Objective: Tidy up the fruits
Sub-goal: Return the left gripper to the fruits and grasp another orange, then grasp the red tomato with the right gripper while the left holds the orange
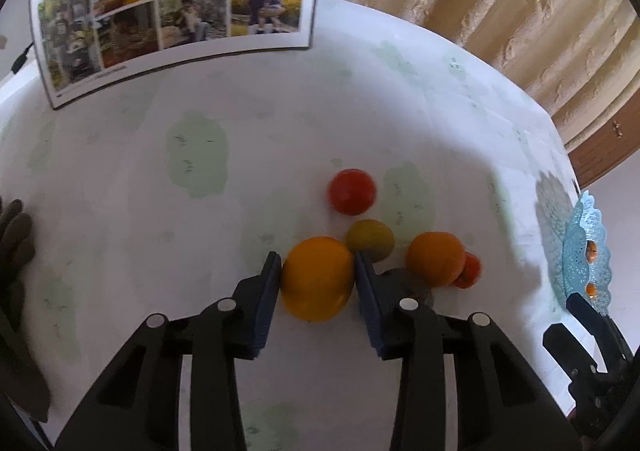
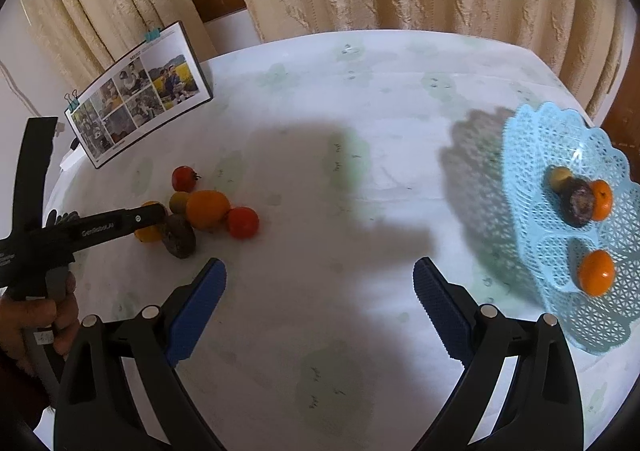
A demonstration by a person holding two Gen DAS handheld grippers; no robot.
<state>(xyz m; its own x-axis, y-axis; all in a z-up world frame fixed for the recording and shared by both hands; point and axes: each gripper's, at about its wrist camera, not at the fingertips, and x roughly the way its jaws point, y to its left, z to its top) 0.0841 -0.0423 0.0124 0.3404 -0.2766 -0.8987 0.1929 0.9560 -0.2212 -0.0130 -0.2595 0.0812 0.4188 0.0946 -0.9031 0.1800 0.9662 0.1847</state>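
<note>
Cream curtains hang behind a round table (image 2: 360,99) covered with a pale cloth printed with faint green patches, and the fruit still to be sorted sits in a small cluster on it. At lower centre of the left wrist view, the left gripper (image 1: 318,267) has its blue pads pressed against both sides of a yellow-orange fruit (image 1: 316,279), the largest of the heap and the nearest, so probably the easiest to take without disturbing the rest. Touching or just beside it lie a small greenish-yellow fruit (image 1: 370,239), an orange (image 1: 436,257), a red tomato (image 1: 352,191) a little higher in the frame, and a second tomato (image 1: 468,271) half hidden behind the orange. A dark brownish fruit (image 2: 180,237) shows clearly only in the right wrist view; what kind it is I cannot say.

Well apart from the heap, at the right edge of the right wrist view, stands the pale blue lattice basket (image 2: 532,155), apparently divided into sections, which already holds two oranges, a dark fruit and a small yellowish one. That looks like where the gripped fruit belongs.

The right gripper (image 2: 320,291) hangs over bare cloth between heap and basket, its jaws spread wide with nothing in them, seemingly waiting its turn. A photo calendar (image 2: 140,91) stands propped at upper left, clear of the work.
</note>
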